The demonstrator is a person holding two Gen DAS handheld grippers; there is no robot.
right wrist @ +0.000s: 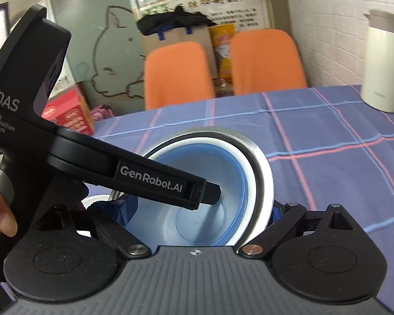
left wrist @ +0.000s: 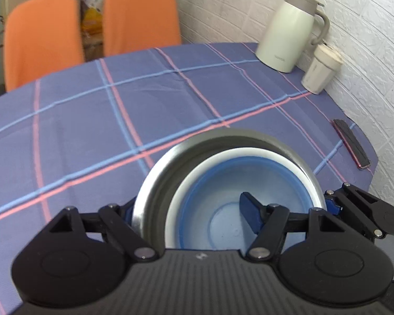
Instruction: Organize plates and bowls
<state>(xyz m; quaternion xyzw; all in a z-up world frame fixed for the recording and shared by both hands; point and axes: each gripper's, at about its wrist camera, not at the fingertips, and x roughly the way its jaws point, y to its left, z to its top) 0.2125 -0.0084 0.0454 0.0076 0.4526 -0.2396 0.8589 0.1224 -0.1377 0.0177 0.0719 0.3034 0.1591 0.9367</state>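
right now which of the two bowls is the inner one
The blue bowl with the white rim is the inner one; it sits nested inside the larger metal bowl, whose steel rim surrounds it.

A round stainless-steel bowl (left wrist: 155, 183) rests on the blue plaid tablecloth (left wrist: 92, 120) near the table's near edge, with a blue plastic bowl with a white rim (left wrist: 223, 191) nested inside it. The left gripper (left wrist: 189, 215) spans both bowls' left walls, one blue finger (left wrist: 249, 215) inside the blue bowl. A cream thermal jug (left wrist: 289, 34) and a white lidded cup (left wrist: 321, 69) stand at the far right corner.
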